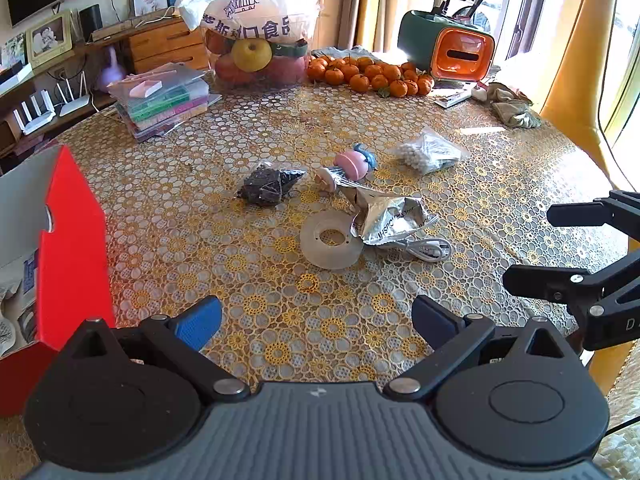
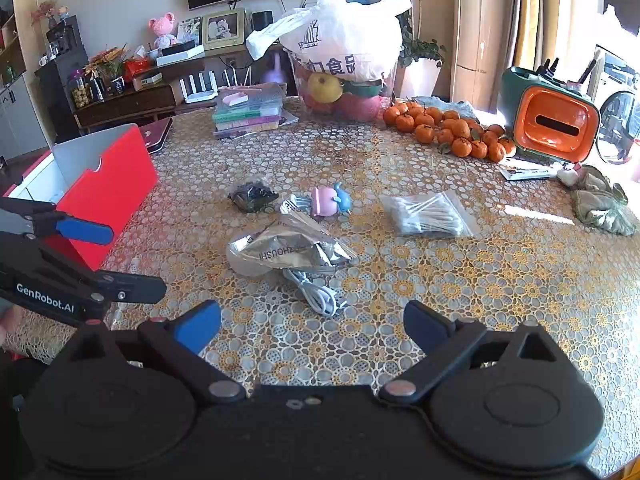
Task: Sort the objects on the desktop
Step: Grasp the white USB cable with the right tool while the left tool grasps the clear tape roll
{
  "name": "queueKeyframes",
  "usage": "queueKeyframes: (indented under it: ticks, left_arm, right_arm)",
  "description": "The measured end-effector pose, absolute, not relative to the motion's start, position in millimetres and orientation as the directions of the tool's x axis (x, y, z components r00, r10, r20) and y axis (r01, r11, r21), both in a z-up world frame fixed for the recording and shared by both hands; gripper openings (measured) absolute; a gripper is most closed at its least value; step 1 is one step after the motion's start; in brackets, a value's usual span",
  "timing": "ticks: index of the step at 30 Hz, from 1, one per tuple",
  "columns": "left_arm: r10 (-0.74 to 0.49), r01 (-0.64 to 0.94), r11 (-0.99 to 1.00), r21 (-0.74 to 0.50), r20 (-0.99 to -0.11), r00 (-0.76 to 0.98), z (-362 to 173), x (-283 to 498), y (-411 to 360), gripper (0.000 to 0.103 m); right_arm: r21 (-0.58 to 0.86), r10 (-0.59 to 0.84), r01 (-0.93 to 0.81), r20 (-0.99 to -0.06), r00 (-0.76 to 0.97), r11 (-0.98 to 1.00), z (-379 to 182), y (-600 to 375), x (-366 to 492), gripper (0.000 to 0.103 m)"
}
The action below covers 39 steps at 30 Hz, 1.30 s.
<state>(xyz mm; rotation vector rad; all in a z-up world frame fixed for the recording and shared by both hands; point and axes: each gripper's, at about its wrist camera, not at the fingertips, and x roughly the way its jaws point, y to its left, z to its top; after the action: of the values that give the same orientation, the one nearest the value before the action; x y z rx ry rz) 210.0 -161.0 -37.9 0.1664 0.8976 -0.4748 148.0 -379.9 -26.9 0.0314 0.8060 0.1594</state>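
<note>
Above the near edge of the tabletop (image 1: 180,200), the left gripper (image 1: 316,316) hangs with its jaws spread wide and nothing between them; the right gripper (image 2: 312,320) hovers just to its right, jaws equally wide and empty. Neither touches anything.

Taking the clear tape roll (image 1: 330,244) as landmark: it lies flat straight ahead of the left gripper, the nearest of the loose things. A crumpled foil packet (image 1: 388,216) rests against its right side and partly over it, and a white cable (image 1: 430,250) trails from under the packet, just right of the roll. Beyond the roll sits a pink and blue toy (image 1: 354,164); a small bag of dark pieces (image 1: 270,186) lies beyond and to the left, and a clear bag of cotton swabs (image 1: 428,152) beyond and to the right. Well to the left of the roll stands the open red box (image 1: 72,248), already holding some packets, which looks like the place for sorted items. The tangerines (image 1: 368,74) and the bagged fruit bowl (image 1: 256,56) lie far beyond the roll.

The step in hand seems to be choosing the next item, with no reach committed. The next move likely calls for lowering one gripper onto a single thing. The foil packet, lying on top, looks like the easiest first pick; taking the roll first would need the packet cleared, and the flat roll offers only its rim to pinch.
</note>
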Motion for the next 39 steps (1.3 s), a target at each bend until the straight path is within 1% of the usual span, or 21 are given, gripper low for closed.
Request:
queueKeyframes:
  ticks: [3, 6, 10, 14, 16, 24, 27, 30, 33, 37, 39]
  left_arm:
    - [-0.332, 0.481, 0.876, -0.044, -0.777, 0.534, -47.4, 219.0, -167.6, 0.102]
    - [-0.334, 0.5, 0.866, -0.024, -0.773, 0.54, -57.0, 227.3, -173.9, 0.102]
    - [-0.335, 0.507, 0.862, -0.029, -0.782, 0.526, -70.2, 240.8, -179.8, 0.102]
    - [-0.331, 0.511, 0.859, -0.028, -0.791, 0.514, -83.7, 253.0, -184.7, 0.102]
    - [-0.334, 0.511, 0.859, -0.031, -0.791, 0.513, -89.3, 257.7, -186.6, 0.102]
    - [-0.353, 0.515, 0.856, -0.046, -0.778, 0.519, -106.0, 271.9, -189.5, 0.102]
    - [-0.36, 0.522, 0.852, -0.041, -0.769, 0.528, -109.3, 274.6, -191.0, 0.101]
    - [-0.377, 0.532, 0.845, -0.052, -0.764, 0.524, -111.8, 277.6, -193.1, 0.101]
    - [-0.393, 0.539, 0.84, -0.062, -0.755, 0.525, -113.2, 279.7, -194.9, 0.101]
    - [-0.402, 0.546, 0.835, -0.063, -0.747, 0.529, -114.2, 281.9, -198.2, 0.097]
    - [-0.402, 0.551, 0.833, -0.053, -0.742, 0.536, -113.9, 281.8, -200.0, 0.092]
  right_arm:
    - [0.097, 0.161, -0.131, -0.723, 0.672, 0.987, -34.1, -383.3, 155.9, 0.096]
    - [0.097, 0.171, -0.148, -0.731, 0.661, 0.984, -42.5, -384.7, 162.5, 0.091]
    - [0.092, 0.182, -0.172, -0.744, 0.643, 0.981, -53.4, -383.7, 170.1, 0.087]
    - [0.086, 0.184, -0.183, -0.756, 0.628, 0.979, -62.4, -382.8, 177.9, 0.086]
    - [0.07, 0.177, -0.193, -0.764, 0.62, 0.979, -67.8, -381.5, 182.7, 0.081]
    - [0.05, 0.182, -0.23, -0.779, 0.599, 0.972, -84.1, -378.0, 197.7, 0.073]
    - [0.04, 0.182, -0.244, -0.786, 0.591, 0.969, -88.9, -375.7, 201.8, 0.067]
    - [0.039, 0.184, -0.25, -0.786, 0.59, 0.967, -91.0, -375.2, 205.5, 0.065]
    - [0.027, 0.179, -0.256, -0.787, 0.591, 0.966, -92.9, -374.4, 208.9, 0.06]
    - [0.016, 0.177, -0.265, -0.785, 0.594, 0.964, -94.5, -373.7, 211.9, 0.057]
    - [0.014, 0.174, -0.261, -0.782, 0.599, 0.965, -94.7, -373.7, 212.8, 0.055]
